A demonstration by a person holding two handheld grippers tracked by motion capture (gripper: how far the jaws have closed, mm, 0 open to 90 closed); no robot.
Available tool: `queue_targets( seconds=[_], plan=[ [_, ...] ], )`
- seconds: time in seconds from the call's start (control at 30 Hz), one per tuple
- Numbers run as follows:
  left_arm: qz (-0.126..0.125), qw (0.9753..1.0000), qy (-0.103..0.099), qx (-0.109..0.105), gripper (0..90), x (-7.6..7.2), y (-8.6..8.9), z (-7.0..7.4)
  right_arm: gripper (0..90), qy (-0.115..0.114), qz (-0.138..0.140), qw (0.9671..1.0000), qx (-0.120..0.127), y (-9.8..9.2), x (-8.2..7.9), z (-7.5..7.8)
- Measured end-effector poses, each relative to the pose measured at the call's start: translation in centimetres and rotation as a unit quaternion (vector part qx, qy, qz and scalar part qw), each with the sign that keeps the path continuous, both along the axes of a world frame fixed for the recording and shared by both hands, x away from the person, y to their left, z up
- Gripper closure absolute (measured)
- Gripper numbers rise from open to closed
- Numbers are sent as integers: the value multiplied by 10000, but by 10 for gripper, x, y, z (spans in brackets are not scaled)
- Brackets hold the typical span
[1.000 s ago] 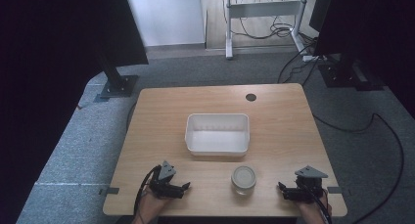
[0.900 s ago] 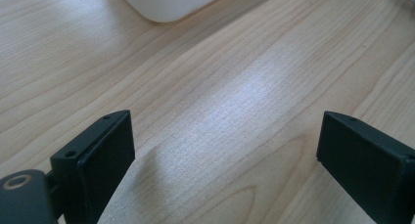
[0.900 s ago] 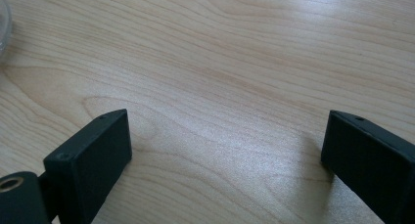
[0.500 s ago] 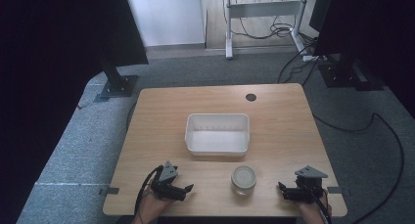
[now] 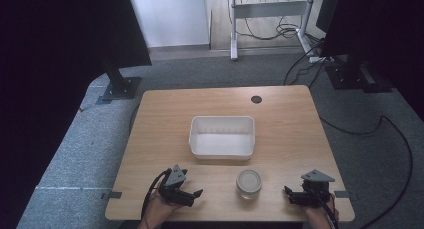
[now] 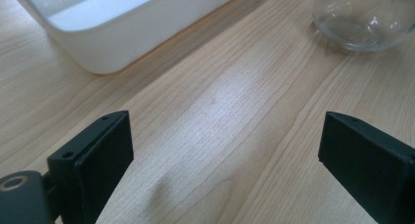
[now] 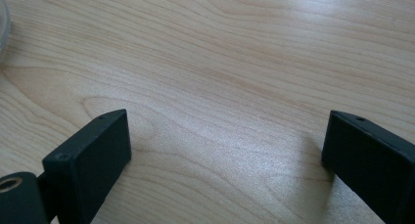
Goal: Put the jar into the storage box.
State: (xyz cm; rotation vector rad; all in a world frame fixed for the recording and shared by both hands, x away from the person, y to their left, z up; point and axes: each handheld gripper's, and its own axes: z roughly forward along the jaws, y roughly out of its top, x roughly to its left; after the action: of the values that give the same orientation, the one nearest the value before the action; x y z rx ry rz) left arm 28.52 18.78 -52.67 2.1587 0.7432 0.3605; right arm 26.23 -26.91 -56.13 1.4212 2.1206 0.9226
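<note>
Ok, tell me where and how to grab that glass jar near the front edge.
Grip the glass jar across its round side wall, coming in level from the person's left with the left gripper, whose jaws stand wide open. The jar stands upright, apart from the white bin, so both flanks look free. The smooth glass may slip, so close squarely.

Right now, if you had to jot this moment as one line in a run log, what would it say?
left gripper: open, empty | right gripper: open, empty | clear glass jar: upright between them, untouched | white rectangular plastic tub: empty, mid-table | light wooden table
</note>
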Motion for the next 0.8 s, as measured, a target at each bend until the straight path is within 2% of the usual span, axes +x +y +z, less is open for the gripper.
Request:
queue_targets(
  seconds=[0.17,0.43,0.8],
  plan=[
    [-29,10000,-17,-32,62,0,-4,2,37,-100,-113,9999,52,0,-5,-2],
    [-69,9999,-20,-102,63,0,-8,8,37,-103,-112,9999,56,0,-5,-2],
    [-251,9996,-70,-117,63,1,-20,15,37,-75,-91,9999,49,0,-4,-2]
  ],
)
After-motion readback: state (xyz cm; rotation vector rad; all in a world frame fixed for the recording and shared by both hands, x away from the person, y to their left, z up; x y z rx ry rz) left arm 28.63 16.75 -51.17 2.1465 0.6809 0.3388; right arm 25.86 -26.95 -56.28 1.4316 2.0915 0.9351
